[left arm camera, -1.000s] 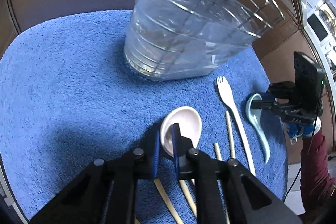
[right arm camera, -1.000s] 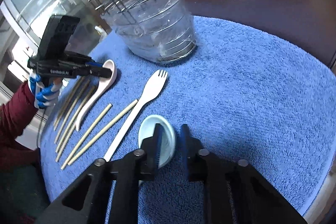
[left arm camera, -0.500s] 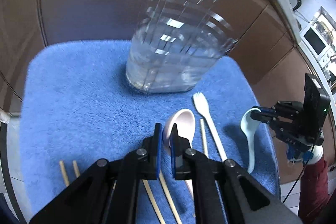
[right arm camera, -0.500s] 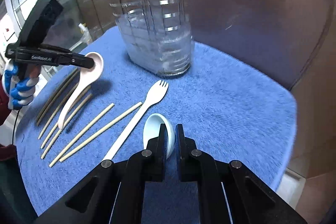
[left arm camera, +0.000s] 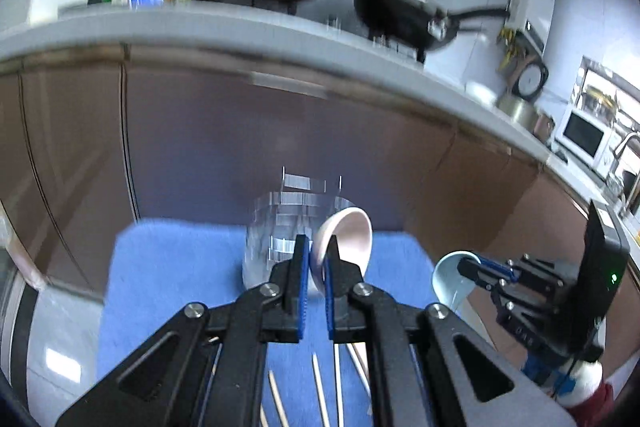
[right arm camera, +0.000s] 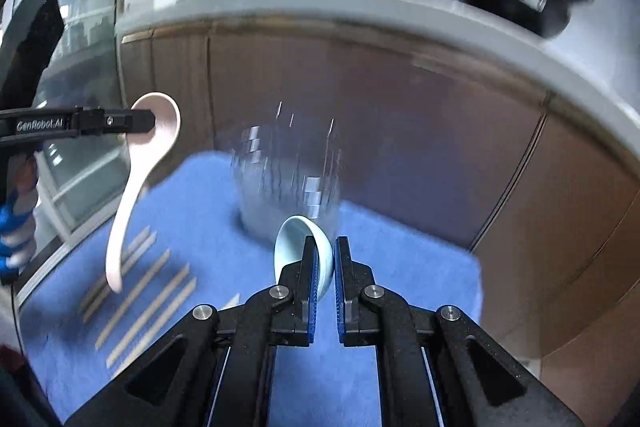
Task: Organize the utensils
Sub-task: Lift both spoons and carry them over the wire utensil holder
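Observation:
My left gripper is shut on the bowl rim of a pink soup spoon, held up in the air; in the right wrist view this spoon hangs handle-down from that gripper. My right gripper is shut on the bowl of a pale blue soup spoon, also lifted; it shows in the left wrist view. The clear wire-framed utensil holder stands on the blue towel beyond both spoons.
Several wooden chopsticks lie on the towel at the left, and some show under the left gripper. Brown cabinet fronts rise behind the towel, with a countertop and pans above.
Both grippers have risen off the towel and tilted upward, each carrying its spoon. The spoons went from lying on the towel to hanging in the air. The views are motion-blurred.

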Demonstrator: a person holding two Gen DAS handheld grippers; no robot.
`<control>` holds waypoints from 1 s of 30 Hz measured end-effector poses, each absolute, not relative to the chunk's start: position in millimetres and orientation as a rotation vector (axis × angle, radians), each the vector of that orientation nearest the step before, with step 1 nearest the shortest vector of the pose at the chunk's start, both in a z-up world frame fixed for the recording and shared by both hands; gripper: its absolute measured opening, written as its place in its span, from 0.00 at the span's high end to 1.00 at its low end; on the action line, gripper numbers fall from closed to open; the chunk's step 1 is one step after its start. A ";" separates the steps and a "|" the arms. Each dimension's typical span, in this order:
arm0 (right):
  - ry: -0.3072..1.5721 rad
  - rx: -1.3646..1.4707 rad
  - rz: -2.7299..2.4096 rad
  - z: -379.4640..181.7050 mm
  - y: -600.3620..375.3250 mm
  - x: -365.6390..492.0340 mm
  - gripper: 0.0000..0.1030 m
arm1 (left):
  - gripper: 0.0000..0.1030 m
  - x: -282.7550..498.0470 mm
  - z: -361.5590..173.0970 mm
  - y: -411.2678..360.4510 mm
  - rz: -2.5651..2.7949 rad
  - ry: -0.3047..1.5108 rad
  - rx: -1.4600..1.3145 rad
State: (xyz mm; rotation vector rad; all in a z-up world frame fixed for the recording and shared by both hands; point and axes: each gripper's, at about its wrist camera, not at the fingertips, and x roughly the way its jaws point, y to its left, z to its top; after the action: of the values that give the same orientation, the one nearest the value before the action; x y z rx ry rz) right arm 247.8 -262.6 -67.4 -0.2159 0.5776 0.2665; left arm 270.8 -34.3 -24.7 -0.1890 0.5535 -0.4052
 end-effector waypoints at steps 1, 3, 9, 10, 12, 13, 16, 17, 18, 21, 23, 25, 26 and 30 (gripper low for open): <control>0.552 -0.215 0.250 -60.2 -260.0 251.5 0.93 | 0.94 274.2 -17.9 -37.7 -0.397 0.530 -0.194; 0.481 -0.204 0.213 -43.9 -254.0 256.9 0.93 | 0.94 284.3 -3.6 -42.5 -0.373 0.474 -0.207; 0.320 -0.163 0.128 -17.0 -241.8 283.5 0.93 | 0.94 323.3 5.4 -65.8 -0.269 0.364 -0.208; 0.288 -0.157 0.111 -14.0 -239.7 290.0 0.93 | 0.94 331.7 4.5 -70.0 -0.243 0.345 -0.203; 0.242 -0.146 0.082 -13.1 -239.3 304.1 0.93 | 0.94 344.4 0.7 -76.2 -0.202 0.315 -0.190; 0.224 -0.140 0.071 -13.7 -239.5 309.8 0.93 | 0.94 353.6 -2.0 -81.1 -0.180 0.300 -0.182; 0.191 -0.128 0.047 -19.3 -237.4 329.4 0.93 | 0.94 370.1 -15.8 -89.5 -0.135 0.279 -0.165; 0.186 -0.122 0.041 -22.7 -236.0 335.5 0.93 | 0.94 371.2 -21.0 -90.7 -0.126 0.274 -0.160; 0.183 -0.115 0.037 -26.5 -237.2 341.1 0.93 | 0.94 377.3 -26.3 -94.2 -0.108 0.265 -0.153; 0.174 -0.109 0.013 -40.5 -240.0 352.9 0.93 | 0.94 383.9 -40.0 -101.5 -0.087 0.248 -0.131; 0.172 -0.101 0.001 -48.8 -241.7 361.2 0.93 | 0.94 388.4 -47.5 -107.0 -0.076 0.239 -0.114; 0.169 -0.098 -0.005 -56.1 -243.5 366.6 0.93 | 0.94 393.8 -54.8 -109.9 -0.069 0.237 -0.112; 0.168 -0.099 -0.009 -59.6 -243.1 368.4 0.93 | 0.94 395.5 -57.7 -111.0 -0.063 0.238 -0.110; 0.161 -0.110 -0.012 -73.6 -239.5 368.9 0.93 | 0.94 399.1 -72.0 -113.1 -0.049 0.242 -0.099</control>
State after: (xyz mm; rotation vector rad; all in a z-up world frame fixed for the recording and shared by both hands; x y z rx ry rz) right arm 368.9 -239.5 -73.6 -0.1103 0.1611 -0.0123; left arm 399.1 -113.1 -72.0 -0.0988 0.2418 -0.0486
